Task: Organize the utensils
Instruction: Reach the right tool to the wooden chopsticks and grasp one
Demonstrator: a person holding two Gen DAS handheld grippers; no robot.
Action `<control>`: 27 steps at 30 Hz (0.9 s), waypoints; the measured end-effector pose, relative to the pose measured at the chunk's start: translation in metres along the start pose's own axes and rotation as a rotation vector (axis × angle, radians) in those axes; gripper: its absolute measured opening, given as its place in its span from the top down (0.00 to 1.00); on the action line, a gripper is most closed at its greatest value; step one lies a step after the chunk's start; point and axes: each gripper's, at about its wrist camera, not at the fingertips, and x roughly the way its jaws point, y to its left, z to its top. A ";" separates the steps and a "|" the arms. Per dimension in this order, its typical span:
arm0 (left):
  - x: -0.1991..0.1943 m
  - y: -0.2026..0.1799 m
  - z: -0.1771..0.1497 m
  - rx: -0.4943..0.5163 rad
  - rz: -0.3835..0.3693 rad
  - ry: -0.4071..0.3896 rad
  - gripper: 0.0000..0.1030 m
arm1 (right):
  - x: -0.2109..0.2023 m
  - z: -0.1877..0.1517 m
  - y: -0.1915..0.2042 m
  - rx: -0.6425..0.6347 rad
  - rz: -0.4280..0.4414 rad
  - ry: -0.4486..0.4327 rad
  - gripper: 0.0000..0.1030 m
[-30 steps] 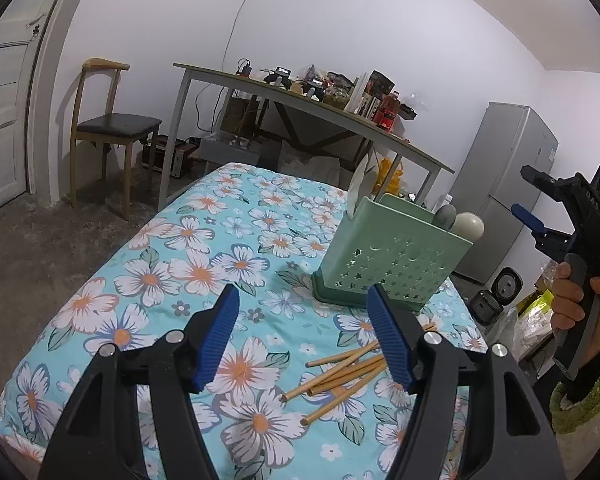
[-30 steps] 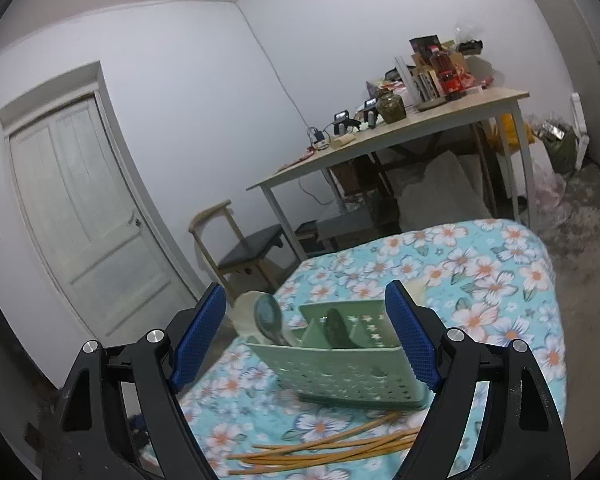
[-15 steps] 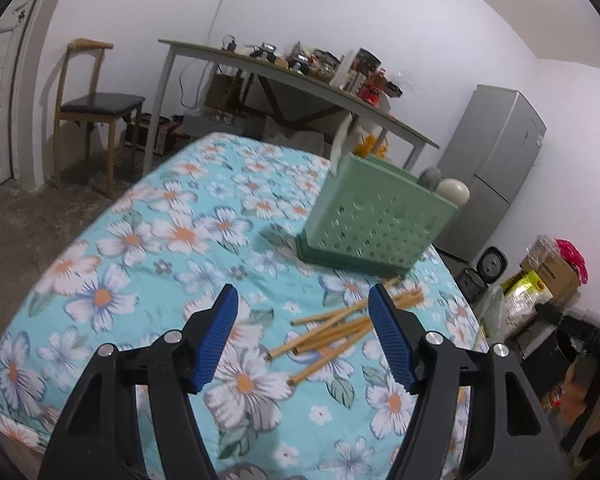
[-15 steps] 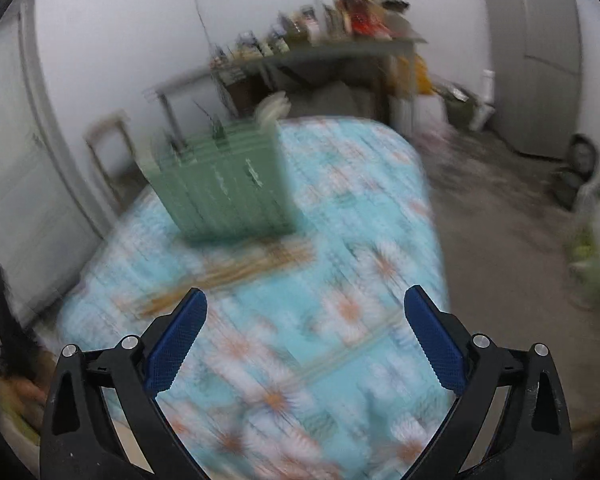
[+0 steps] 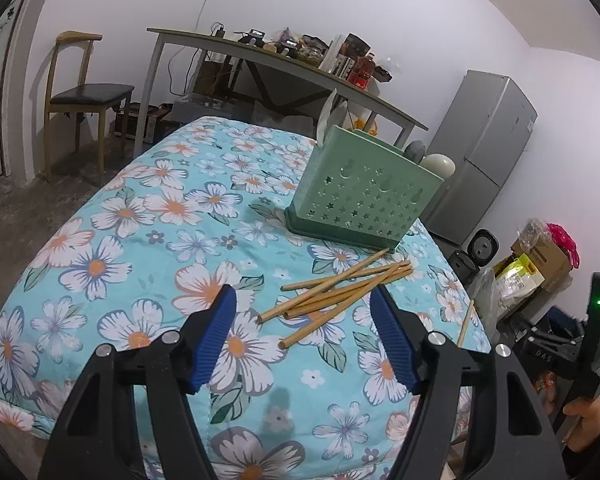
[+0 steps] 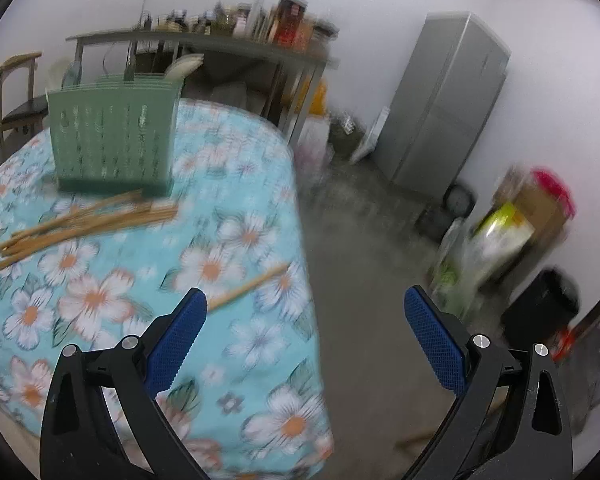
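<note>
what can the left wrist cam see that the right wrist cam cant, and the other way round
Only the left wrist view shows the left gripper and a hand holding the other tool. Only the right wrist view shows the right gripper, open and empty. Both show the green holder, the chopstick pile, one stray chopstick, the flowered cloth and the fridge.

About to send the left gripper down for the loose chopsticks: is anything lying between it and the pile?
Nothing visible does. The left gripper hangs open over bare flowered cloth, and the chopsticks lie just ahead of its fingers. The green holder stands beyond the pile, not in front.
</note>
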 end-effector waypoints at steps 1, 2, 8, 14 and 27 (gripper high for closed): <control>0.000 0.000 0.001 -0.003 0.000 -0.002 0.35 | -0.002 0.001 0.001 -0.005 -0.016 -0.035 0.08; -0.001 0.001 0.001 -0.005 -0.001 -0.003 0.35 | -0.006 0.001 0.002 -0.016 -0.042 -0.072 0.08; -0.001 0.000 0.001 0.000 -0.013 -0.006 0.35 | 0.002 0.011 -0.007 0.107 0.019 -0.070 0.08; -0.002 0.002 0.001 -0.010 -0.020 -0.009 0.34 | 0.003 0.023 -0.029 0.344 0.152 -0.077 0.08; -0.001 0.004 0.000 -0.025 -0.016 -0.007 0.34 | -0.007 0.021 -0.029 0.380 0.173 -0.196 0.08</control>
